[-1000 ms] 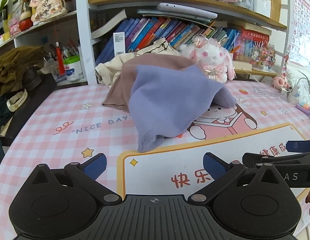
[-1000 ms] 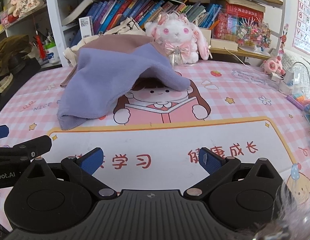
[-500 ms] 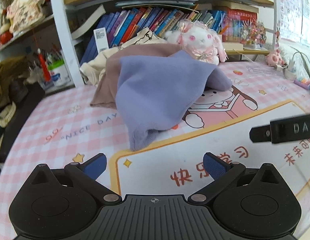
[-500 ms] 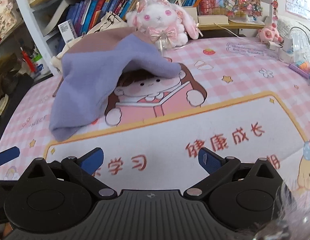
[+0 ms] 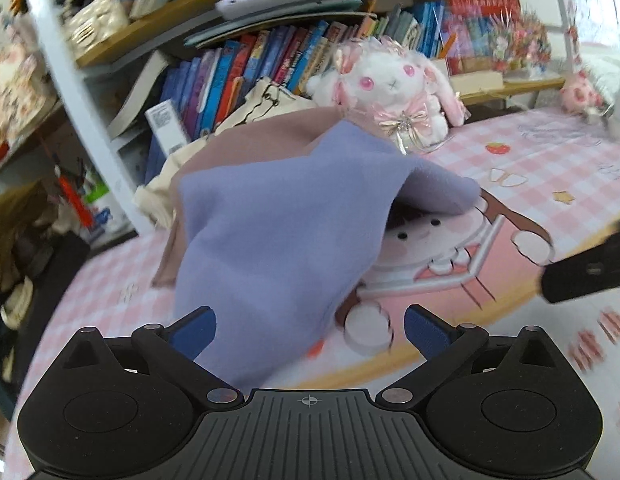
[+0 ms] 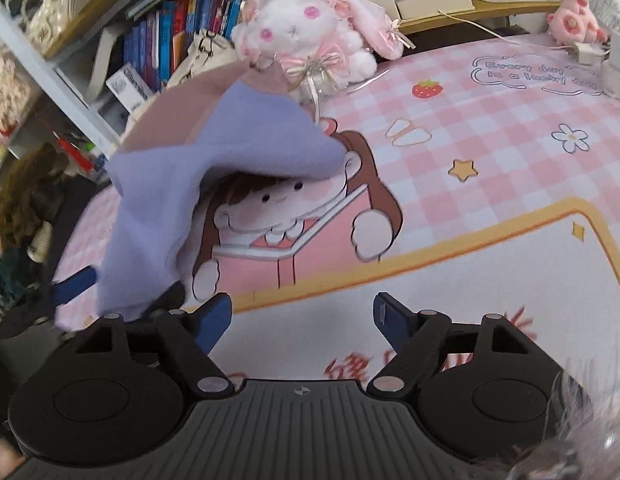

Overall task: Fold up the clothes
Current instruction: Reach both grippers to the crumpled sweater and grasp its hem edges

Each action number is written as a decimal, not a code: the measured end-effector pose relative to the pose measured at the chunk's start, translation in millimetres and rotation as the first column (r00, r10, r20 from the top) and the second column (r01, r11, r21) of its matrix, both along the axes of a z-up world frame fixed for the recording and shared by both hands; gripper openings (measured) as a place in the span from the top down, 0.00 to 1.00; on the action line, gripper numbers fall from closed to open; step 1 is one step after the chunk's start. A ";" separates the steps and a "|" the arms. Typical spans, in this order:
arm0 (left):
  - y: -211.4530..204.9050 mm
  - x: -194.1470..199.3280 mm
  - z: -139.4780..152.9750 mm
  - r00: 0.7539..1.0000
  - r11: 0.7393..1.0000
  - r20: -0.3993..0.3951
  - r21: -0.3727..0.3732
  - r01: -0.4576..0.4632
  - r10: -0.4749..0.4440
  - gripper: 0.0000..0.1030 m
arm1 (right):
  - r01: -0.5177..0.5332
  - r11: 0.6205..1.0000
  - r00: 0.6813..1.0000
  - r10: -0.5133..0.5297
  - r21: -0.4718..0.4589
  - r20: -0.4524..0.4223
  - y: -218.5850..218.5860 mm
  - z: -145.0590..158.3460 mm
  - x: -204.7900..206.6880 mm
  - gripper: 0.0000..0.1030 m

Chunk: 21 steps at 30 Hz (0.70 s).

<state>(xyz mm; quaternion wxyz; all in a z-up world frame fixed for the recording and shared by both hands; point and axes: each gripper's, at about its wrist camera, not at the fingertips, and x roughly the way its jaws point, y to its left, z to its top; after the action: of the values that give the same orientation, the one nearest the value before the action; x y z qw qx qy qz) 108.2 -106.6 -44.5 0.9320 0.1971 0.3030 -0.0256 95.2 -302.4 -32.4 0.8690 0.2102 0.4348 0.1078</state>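
Observation:
A lavender cloth [image 5: 278, 232] lies draped over a mauve garment [image 5: 246, 148] on the pink checked mat [image 5: 550, 160]. Its lower end hangs down toward me. My left gripper [image 5: 310, 330] is open, and that lower end lies between its blue fingertips without being pressed. In the right wrist view the lavender cloth [image 6: 190, 184] sits to the left, its low corner over the left gripper's blue finger [image 6: 74, 286]. My right gripper [image 6: 302, 316] is over the bare mat with its jaws closing and nothing between them. One of its dark fingers [image 5: 582, 276] shows at the right edge of the left wrist view.
A white plush rabbit [image 6: 310, 28] sits behind the clothes, in front of a bookshelf [image 5: 270, 52]. A cream tote bag [image 5: 262, 100] leans beside it. Dark items [image 5: 18, 240] pile up at the left edge. A small pink plush [image 6: 574, 20] and cables lie far right.
Both grippers have moved forward to the lavender cloth. The left one's fingers now straddle its lower end. The right gripper's jaws have narrowed.

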 end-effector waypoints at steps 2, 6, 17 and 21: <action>-13.3 12.0 -6.1 1.000 0.999 0.015 0.048 -0.011 0.010 0.05 | -0.003 0.999 1.000 0.003 0.039 -0.015 -14.3 -3.5 6.5 0.24; -24.2 32.6 -13.8 0.996 0.992 0.030 0.088 -0.086 0.084 0.10 | -0.007 0.989 0.998 0.015 0.150 -0.053 -38.6 -12.7 11.5 0.24; -26.1 -1.9 36.3 0.994 0.994 0.038 0.040 -0.103 0.102 0.93 | 0.023 0.780 0.980 0.107 0.625 -0.169 -47.0 -38.6 39.6 0.21; -34.5 -40.8 56.9 0.997 0.997 0.030 0.029 -0.077 0.076 0.93 | 0.129 0.679 0.954 0.112 0.723 -0.276 -33.9 -59.8 48.0 0.19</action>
<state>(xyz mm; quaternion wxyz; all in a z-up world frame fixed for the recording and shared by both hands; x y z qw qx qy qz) 67.4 -141.1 12.4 0.9335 0.1999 0.2971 0.0178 143.2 -336.3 -92.2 0.6360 0.5565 0.4798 0.2359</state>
